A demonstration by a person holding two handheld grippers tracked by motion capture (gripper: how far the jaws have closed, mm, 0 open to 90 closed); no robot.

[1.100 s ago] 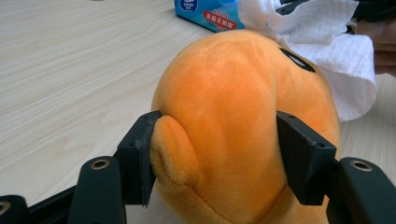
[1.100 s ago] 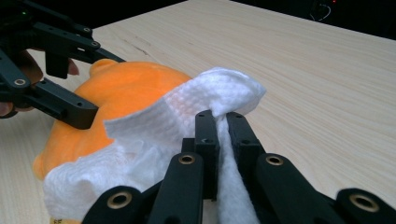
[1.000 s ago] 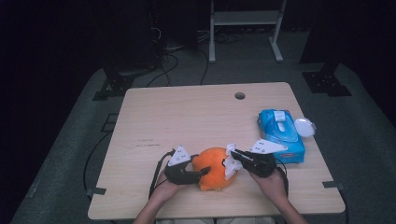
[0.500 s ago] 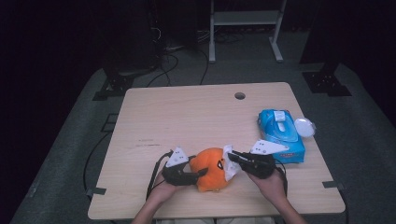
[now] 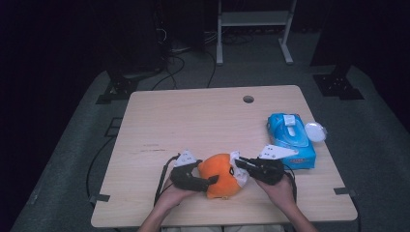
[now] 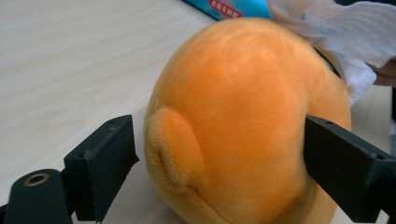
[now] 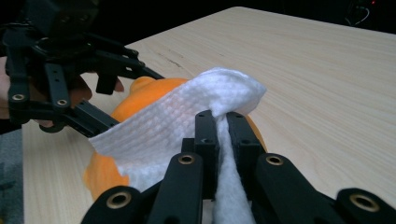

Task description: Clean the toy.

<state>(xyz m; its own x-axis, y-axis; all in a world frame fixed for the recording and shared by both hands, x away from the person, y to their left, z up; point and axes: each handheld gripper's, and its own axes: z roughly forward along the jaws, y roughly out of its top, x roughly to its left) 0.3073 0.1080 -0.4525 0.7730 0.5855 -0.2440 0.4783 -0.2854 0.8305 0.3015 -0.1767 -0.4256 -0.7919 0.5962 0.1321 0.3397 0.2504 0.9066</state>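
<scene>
An orange plush toy (image 5: 220,174) lies near the table's front edge between both hands. My left gripper (image 5: 212,180) reaches in from the left with the plush (image 6: 243,116) between its jaws. Those jaws have just been opening and now stand wide; a gap shows beside the left jaw. My right gripper (image 5: 238,164) comes from the right, shut on a white wipe (image 7: 177,121). The wipe drapes over the top of the plush (image 7: 140,88). The left gripper view has the wipe (image 6: 345,28) behind the toy.
A blue pack of wipes (image 5: 291,140) lies at the right of the wooden table (image 5: 193,121), a round white lid (image 5: 315,130) beside it. A cable hole (image 5: 248,99) sits near the far edge. Dark floor, cables and stands surround the table.
My left gripper's jaws have spread apart from the plush they were squeezing. Both hands and the plush stay nearly in place, and the right gripper still holds the wipe.
</scene>
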